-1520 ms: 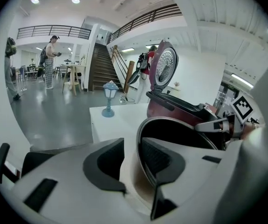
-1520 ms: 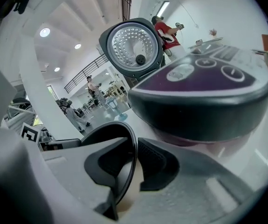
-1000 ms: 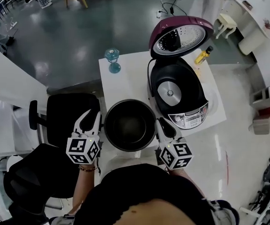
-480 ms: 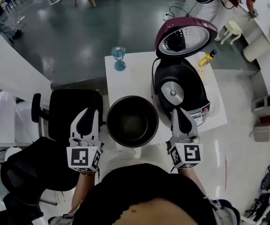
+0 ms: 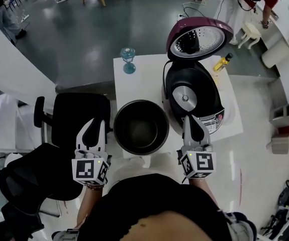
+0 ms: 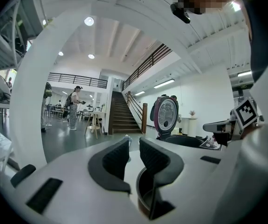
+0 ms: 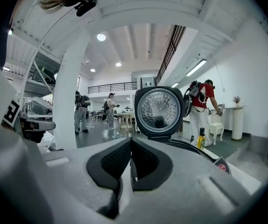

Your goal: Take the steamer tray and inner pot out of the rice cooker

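The black inner pot (image 5: 141,127) stands empty on the white table (image 5: 139,82), just left of the rice cooker (image 5: 192,97). The cooker's maroon lid (image 5: 197,36) is up, and a round silver plate (image 5: 183,97) shows in its black well. I see no steamer tray. My left gripper (image 5: 96,127) hangs left of the pot, apart from it. Its jaws (image 6: 134,143) have drawn closer, but a narrow gap remains with nothing in it. The pot's rim (image 6: 145,190) shows below them. My right gripper (image 5: 191,119) is over the cooker's front panel. Its jaws (image 7: 131,143) have just closed on nothing.
A blue stemmed glass (image 5: 128,59) stands at the table's far left corner, and a yellow bottle (image 5: 221,62) right of the cooker's lid. Two black chairs (image 5: 79,117) sit left of the table. People stand across the hall (image 7: 110,111), one in red (image 7: 203,106).
Both grippers have come off the pot's sides and risen. The left drew back to the left and the right swung right, in front of the cooker. The pot stays on the table.
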